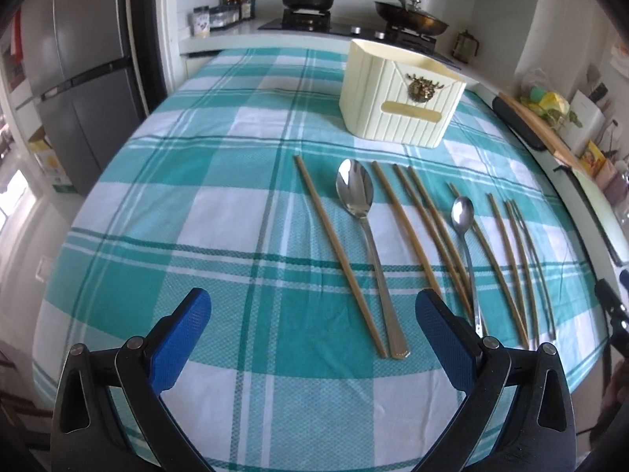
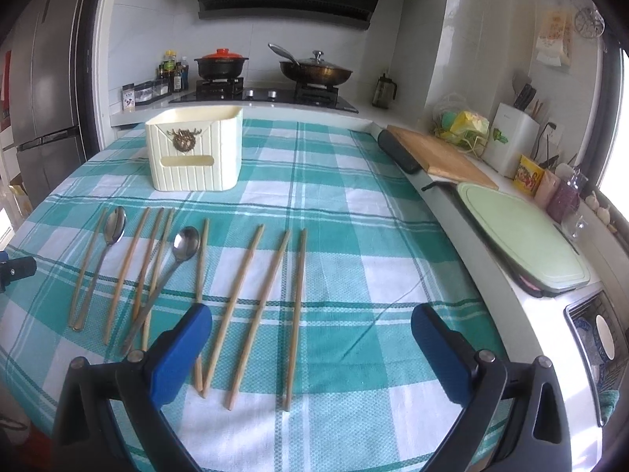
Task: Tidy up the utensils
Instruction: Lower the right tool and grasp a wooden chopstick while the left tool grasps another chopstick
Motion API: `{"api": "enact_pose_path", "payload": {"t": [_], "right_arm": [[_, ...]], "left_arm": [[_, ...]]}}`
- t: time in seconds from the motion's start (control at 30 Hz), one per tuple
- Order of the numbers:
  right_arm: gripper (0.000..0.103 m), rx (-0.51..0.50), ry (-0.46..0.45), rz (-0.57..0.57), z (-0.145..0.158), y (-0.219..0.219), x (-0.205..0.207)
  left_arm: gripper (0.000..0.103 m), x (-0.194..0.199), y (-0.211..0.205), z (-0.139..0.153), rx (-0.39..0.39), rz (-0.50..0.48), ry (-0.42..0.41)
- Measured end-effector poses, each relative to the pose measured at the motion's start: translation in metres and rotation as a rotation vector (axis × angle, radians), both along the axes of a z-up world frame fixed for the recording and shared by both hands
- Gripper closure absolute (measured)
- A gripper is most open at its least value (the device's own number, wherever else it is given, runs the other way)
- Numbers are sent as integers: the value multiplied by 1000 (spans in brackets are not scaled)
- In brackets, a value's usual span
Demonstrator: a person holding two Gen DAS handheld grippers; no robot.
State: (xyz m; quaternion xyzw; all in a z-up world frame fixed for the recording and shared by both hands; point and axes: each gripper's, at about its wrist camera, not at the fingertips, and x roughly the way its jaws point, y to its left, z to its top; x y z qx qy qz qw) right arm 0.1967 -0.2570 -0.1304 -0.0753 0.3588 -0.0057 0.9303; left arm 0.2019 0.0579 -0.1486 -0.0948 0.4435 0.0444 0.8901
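Several wooden chopsticks point(image 1: 338, 251) point(image 2: 251, 306) and two metal spoons lie in a row on the teal checked tablecloth point(image 1: 196, 204) point(image 2: 354, 196). The large spoon point(image 1: 355, 196) point(image 2: 112, 228) lies at the left of the row, the small spoon point(image 1: 463, 212) point(image 2: 184, 244) across chopsticks in the middle. A cream utensil holder point(image 1: 397, 98) point(image 2: 196, 149) stands behind them. My left gripper point(image 1: 314, 314) is open and empty above the near ends of the leftmost chopstick and large spoon. My right gripper point(image 2: 312, 324) is open and empty over the right chopsticks.
A counter runs along the table's right side with a wooden cutting board point(image 2: 440, 153), a green board point(image 2: 519, 236) and jars. A stove with a red-lidded pot point(image 2: 222, 63) and a wok point(image 2: 314, 70) stands behind. A fridge point(image 1: 78, 78) is at the left.
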Motion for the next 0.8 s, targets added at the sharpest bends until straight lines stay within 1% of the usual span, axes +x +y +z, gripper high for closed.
{"api": "enact_pose_path", "payload": {"t": [0.1, 0.23, 0.3, 0.33, 0.37, 0.4, 0.47, 0.53, 0.6, 0.63, 0.67, 0.7, 0.77, 0.8], "right_arm": [[0, 31, 42, 1, -11, -13, 20], [0, 89, 103, 5, -29, -26, 52], [0, 133, 138, 6, -37, -30, 67], [2, 159, 156, 16, -41, -31, 75], [10, 171, 170, 22, -45, -32, 81], [15, 169, 188, 30, -50, -31, 87], [32, 149, 229, 42, -60, -28, 99], [42, 153, 257, 67, -67, -24, 107], [50, 124, 274, 91, -74, -19, 113], [59, 102, 288, 99, -78, -17, 116], [63, 79, 293, 103, -79, -16, 118], [63, 66, 291, 112, -78, -14, 119], [68, 43, 307, 122, -77, -14, 122], [68, 32, 312, 122, -77, -15, 123]], "left_arm": [[0, 19, 6, -7, -31, 8, 22], [1, 45, 5, -14, -5, 12, 33], [1, 57, 4, -19, 20, 17, 43], [1, 62, 4, -23, 28, 21, 54], [1, 67, 4, -27, 33, 23, 65], [1, 72, 4, -31, 36, 23, 73], [1, 80, 3, -39, 49, 26, 91], [1, 85, 1, -46, 63, 25, 103], [1, 89, 0, -52, 81, 23, 113], [1, 90, -1, -55, 91, 20, 118], [1, 90, -2, -58, 104, 18, 127], [1, 91, -1, -60, 118, 16, 136], [1, 90, 4, -64, 147, 12, 153], [1, 91, 7, -65, 163, 11, 159]]}}
